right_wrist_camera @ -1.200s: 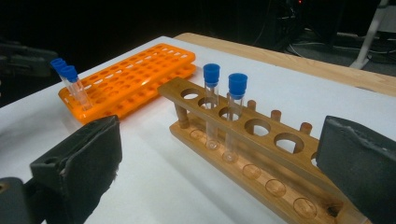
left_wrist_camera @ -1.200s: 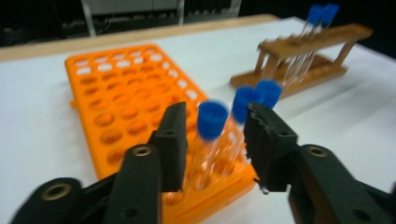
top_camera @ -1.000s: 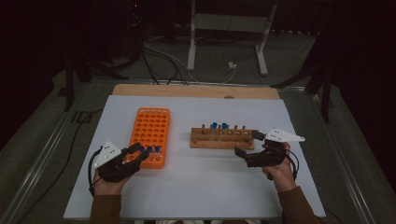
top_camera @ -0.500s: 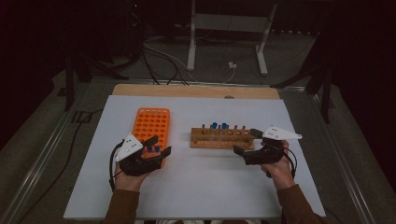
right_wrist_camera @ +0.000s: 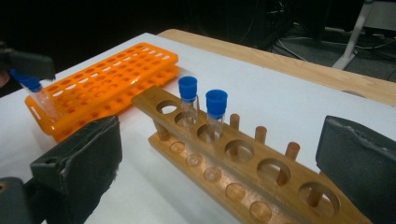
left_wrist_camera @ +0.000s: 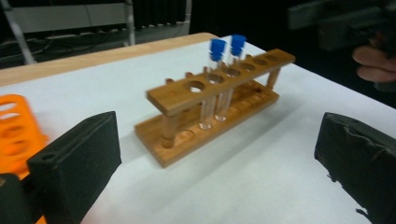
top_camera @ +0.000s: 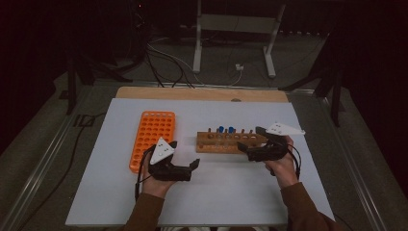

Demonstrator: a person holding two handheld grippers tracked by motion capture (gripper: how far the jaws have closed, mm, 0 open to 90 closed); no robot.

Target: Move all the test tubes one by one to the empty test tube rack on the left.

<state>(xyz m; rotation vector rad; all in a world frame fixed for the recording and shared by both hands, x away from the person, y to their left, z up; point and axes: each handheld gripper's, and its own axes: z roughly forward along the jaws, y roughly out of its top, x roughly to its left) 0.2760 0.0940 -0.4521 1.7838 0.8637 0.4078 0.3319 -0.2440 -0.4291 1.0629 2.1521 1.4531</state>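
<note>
Left gripper: held low over the table in the person's left hand, pointing toward the other hand; its 2 jaws have just been opening and stand wide apart, nothing between them. Right gripper: held in the right hand, pointing left, jaws wide apart and empty. Both forearms enter from the bottom edge.

White tabletop, matte. Pale wooden strip along its far edge, touching it. Grey floor around the table. Beyond the far edge: light metal stand, two legs splayed on the floor; tangle of cables left of it; small white plug between the legs. Dark tripod legs far left, another set far right. Background dark, not legible.
</note>
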